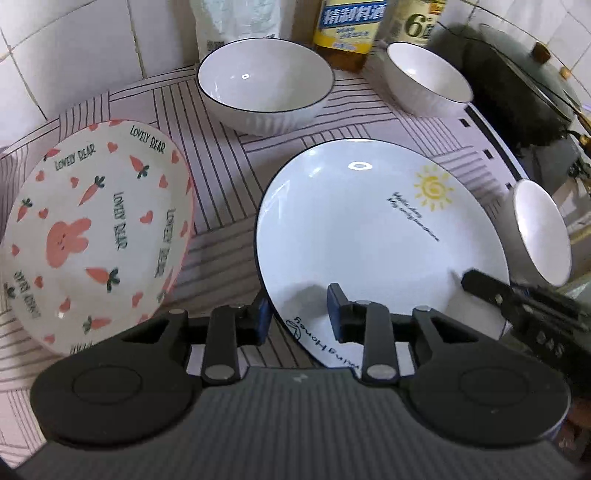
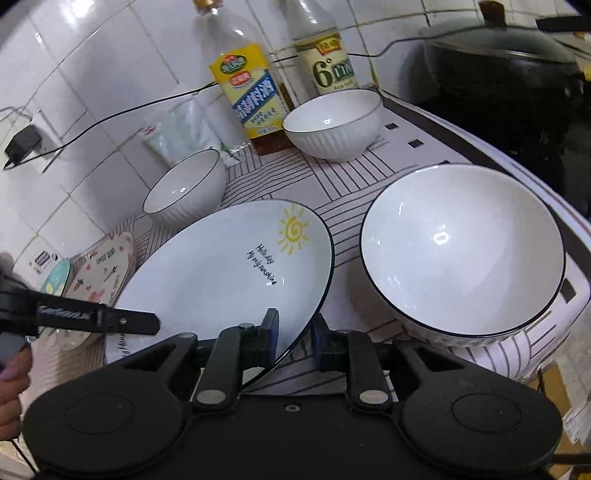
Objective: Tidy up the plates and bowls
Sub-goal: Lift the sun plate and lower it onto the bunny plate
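Note:
A white plate with a yellow sun (image 1: 369, 236) lies on the striped mat (image 1: 221, 166), and both grippers are at its rim. My left gripper (image 1: 299, 312) straddles its near-left edge, jaws apart and wider than the rim. My right gripper (image 2: 295, 334) straddles the same plate (image 2: 221, 273) at its near-right edge, with mat showing between the rim and the right pad. A pink bunny plate (image 1: 96, 229) sits tilted to the left. Three white bowls with dark rims stand around: one at the back (image 1: 266, 85), one at the back right (image 1: 424, 77), one beside the plate (image 2: 461, 251).
Two oil bottles (image 2: 251, 99) (image 2: 328, 66) and a white bag (image 1: 236, 26) stand against the tiled wall. A dark lidded pot (image 2: 509, 74) sits at the right past the mat. A teal plate (image 2: 55, 280) lies by the bunny plate. A person's hand (image 2: 11, 387) holds the left gripper.

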{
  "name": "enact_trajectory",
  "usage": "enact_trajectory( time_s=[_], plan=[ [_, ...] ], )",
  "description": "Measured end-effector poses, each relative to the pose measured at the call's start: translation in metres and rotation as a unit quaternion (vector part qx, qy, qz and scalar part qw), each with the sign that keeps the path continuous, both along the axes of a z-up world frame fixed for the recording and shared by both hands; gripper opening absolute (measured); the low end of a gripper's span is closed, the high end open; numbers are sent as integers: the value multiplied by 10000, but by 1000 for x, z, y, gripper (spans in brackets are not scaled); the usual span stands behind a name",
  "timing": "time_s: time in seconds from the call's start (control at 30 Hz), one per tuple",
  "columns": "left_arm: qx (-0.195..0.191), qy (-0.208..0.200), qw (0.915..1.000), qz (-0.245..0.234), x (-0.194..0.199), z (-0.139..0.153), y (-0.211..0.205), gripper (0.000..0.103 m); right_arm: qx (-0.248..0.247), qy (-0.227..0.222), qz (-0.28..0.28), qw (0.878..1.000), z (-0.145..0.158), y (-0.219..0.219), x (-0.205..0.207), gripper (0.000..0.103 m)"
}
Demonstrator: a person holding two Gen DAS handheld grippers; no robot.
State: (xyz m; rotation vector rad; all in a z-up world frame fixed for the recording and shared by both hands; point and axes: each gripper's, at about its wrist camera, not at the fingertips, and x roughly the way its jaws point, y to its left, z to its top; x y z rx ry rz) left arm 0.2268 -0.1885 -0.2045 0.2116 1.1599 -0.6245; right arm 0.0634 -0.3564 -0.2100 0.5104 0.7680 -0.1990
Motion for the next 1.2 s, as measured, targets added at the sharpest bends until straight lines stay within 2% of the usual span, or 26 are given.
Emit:
enact_trajectory(
  time_s=[0.13, 0.3, 0.4, 0.67, 0.8, 0.93, 1.2],
  plan=[
    [-125, -12, 9999, 97, -14, 10, 12, 29, -76, -60, 265, 9996, 12, 0, -5, 23],
    [-206, -224, 9995, 117, -30, 35, 23, 29, -62, -43, 678, 9977, 36, -1, -7, 25],
    [-414, -205, 9987, 194, -36, 47, 28, 28, -113, -50, 794, 9968, 53, -3, -11, 25],
    [-776, -105, 9945, 689, -40, 83, 55, 28, -468, -237, 1348, 9895, 94, 12, -19, 26],
    [-752, -235, 9929, 887, -44, 94, 75, 28, -543, -358, 1648, 9842, 108, 26, -16, 26],
    [-767, -149, 9894, 1223, -43, 97, 101, 29, -524, -478, 1971, 9778, 115, 42, -5, 26],
    [-495, -128, 9810, 1869, -40, 89, 144, 30, -180, -287, 2624, 9644, 104, 75, 32, 26]
  ],
)
